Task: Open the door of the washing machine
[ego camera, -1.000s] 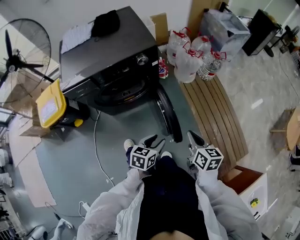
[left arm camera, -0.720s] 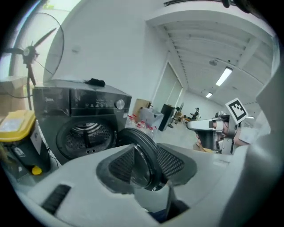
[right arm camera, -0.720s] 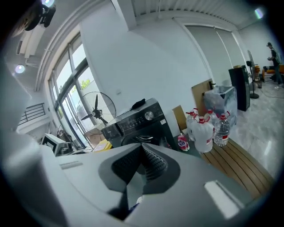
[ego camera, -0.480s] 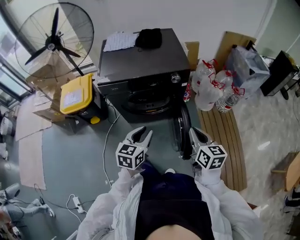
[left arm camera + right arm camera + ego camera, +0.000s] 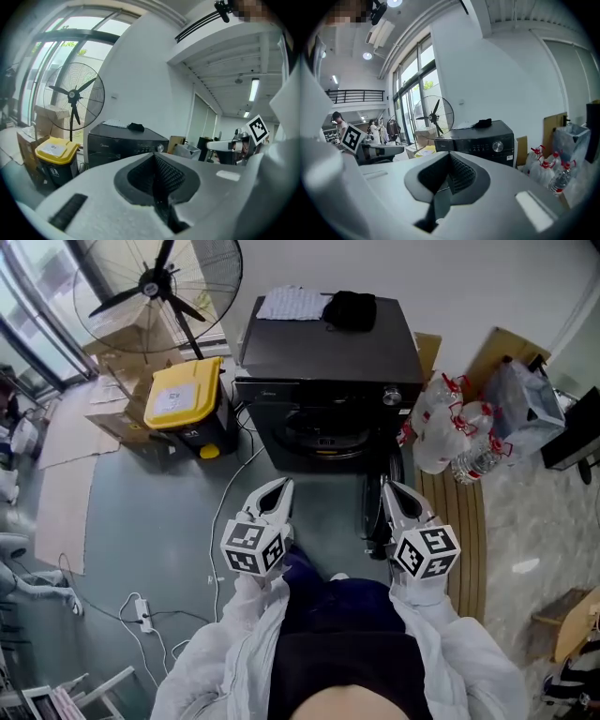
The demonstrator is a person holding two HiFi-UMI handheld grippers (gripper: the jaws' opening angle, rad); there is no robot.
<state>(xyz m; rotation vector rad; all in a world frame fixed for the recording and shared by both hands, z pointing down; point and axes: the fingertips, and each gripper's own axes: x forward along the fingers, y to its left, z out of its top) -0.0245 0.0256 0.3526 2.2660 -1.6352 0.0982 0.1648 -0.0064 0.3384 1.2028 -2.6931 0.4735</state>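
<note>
The black washing machine stands ahead of me; its round door hangs open to the right, edge-on, and the drum opening is bare. My left gripper is raised in front of the machine, apart from it. Its jaws have just been closing and now meet with nothing between them. My right gripper hovers above the open door's edge, its jaws together and empty. The left gripper view shows the left gripper and the washer beyond. The right gripper view shows the right gripper and the washer.
A yellow-lidded bin and a standing fan are left of the washer. Water bottles and a slatted wooden board lie to the right. A cable runs across the floor. A black cloth lies on the washer.
Both grippers have lifted away from the floor and now point more level at the washer. The left jaws went from open to shut. The door stays open.
</note>
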